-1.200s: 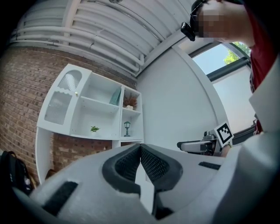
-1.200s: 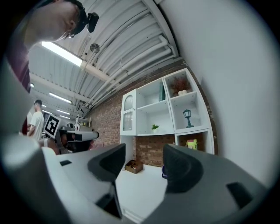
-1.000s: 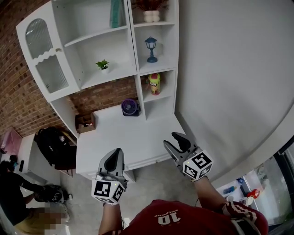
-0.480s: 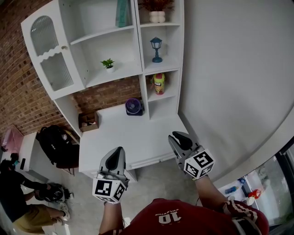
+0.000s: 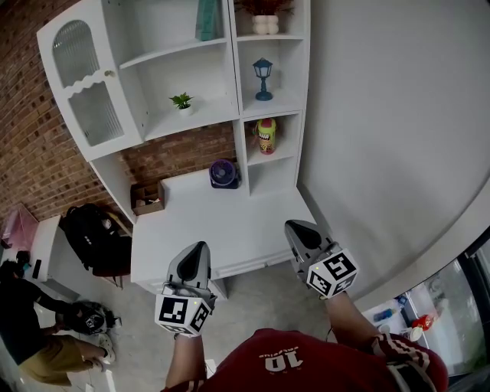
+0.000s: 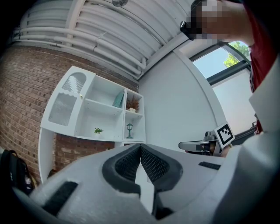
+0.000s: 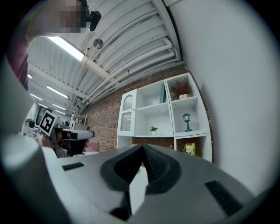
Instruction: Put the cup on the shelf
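Observation:
A yellow and green cup-like container stands in the lower right cubby of the white shelf unit; the right gripper view shows this container too. Both grippers hover over the near edge of the white desk, far from the container. My left gripper is shut with nothing in it, its pads meeting. My right gripper has just been closing and is now shut, with nothing between its jaws.
On the shelves are a small plant, a blue lantern, a vase and a teal book. A purple fan and a brown box sit on the desk. A black backpack and a person are at the left.
My right gripper's jaws went from open to shut with nothing between them. The left gripper kept still. The head view shifted a little, so the shelf sits slightly further right.

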`<state>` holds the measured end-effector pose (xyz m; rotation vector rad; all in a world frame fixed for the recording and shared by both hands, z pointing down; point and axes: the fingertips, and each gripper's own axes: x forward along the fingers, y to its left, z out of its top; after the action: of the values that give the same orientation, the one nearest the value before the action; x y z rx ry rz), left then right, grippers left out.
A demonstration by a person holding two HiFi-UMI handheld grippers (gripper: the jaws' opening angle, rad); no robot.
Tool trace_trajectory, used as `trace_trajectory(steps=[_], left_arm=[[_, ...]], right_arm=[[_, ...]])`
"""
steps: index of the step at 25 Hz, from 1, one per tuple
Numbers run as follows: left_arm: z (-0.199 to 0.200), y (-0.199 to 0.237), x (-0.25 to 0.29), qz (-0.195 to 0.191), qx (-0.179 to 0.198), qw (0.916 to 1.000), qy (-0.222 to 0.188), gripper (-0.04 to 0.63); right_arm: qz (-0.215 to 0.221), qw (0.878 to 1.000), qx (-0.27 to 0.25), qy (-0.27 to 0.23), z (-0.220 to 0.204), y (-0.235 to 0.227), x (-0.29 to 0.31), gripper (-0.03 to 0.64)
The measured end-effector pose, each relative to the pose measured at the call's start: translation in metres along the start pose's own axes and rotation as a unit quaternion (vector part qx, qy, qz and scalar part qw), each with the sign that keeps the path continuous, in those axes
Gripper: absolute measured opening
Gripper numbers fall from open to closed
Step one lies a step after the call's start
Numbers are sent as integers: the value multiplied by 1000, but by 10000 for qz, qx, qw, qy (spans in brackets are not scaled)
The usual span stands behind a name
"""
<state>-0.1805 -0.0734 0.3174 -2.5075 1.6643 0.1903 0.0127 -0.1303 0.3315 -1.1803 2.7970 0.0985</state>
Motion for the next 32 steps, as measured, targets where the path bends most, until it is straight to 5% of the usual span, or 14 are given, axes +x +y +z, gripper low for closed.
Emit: trace_trajectory(steps=[32], left_arm=[[1,6,-11,114,-1,9999,-2,-2]], right_arm=[[-173,9994,-46,-296,14,2,-7,2]])
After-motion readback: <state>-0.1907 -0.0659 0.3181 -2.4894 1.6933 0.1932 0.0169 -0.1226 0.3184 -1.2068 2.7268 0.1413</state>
